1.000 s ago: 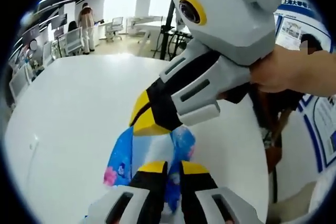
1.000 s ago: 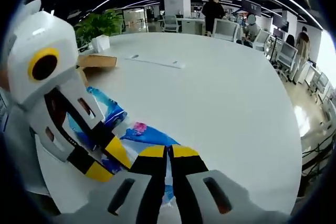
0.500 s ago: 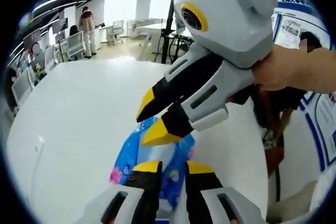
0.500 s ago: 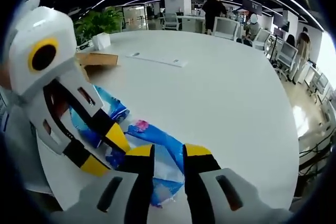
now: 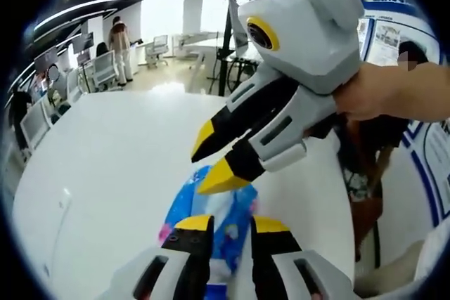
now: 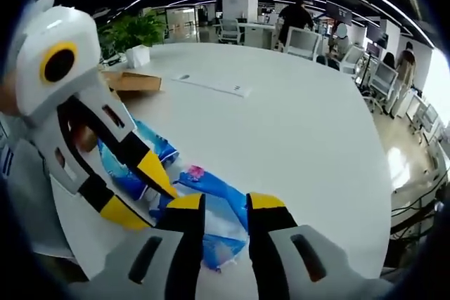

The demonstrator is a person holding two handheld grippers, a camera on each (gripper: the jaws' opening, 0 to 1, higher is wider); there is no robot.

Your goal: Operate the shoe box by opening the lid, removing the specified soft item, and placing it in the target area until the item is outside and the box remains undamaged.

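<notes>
In the left gripper view a broad white counter (image 5: 105,173) fills the left and middle of the frame, bare and glossy. Beyond it, at upper left, lies an open office with desks, chairs (image 5: 105,68) and a standing person (image 5: 118,36). A dark pole rises at top centre, and blue-and-white posters (image 5: 394,29) hang at upper right.

In the right gripper view the same counter (image 6: 302,124) spreads from centre to right. A potted plant (image 6: 133,33) stands at upper left, with a brown cardboard box (image 6: 133,81) just below it. A flat white strip (image 6: 214,86) lies on the counter nearer the centre. Desks, monitors and people sit along the top and right edge.

The soft item (image 5: 211,209), a blue cloth with white patches and pink flowers, lies crumpled on the counter at lower centre of the left gripper view. Its long axis runs from the bottom edge up toward centre frame. In the right gripper view the cloth (image 6: 211,205) stretches from left of centre down to the lower middle.

The left claw (image 5: 225,224) rises from the bottom with its jaws apart, over the near end of the cloth. In the right gripper view it (image 6: 137,187) enters from the left, tips spread above the cloth.

The right claw (image 6: 225,201) also stands with jaws apart over the cloth. In the left gripper view it (image 5: 211,166) reaches in from the upper right, held by a hand (image 5: 383,96), its yellow tips parted just above the cloth.
</notes>
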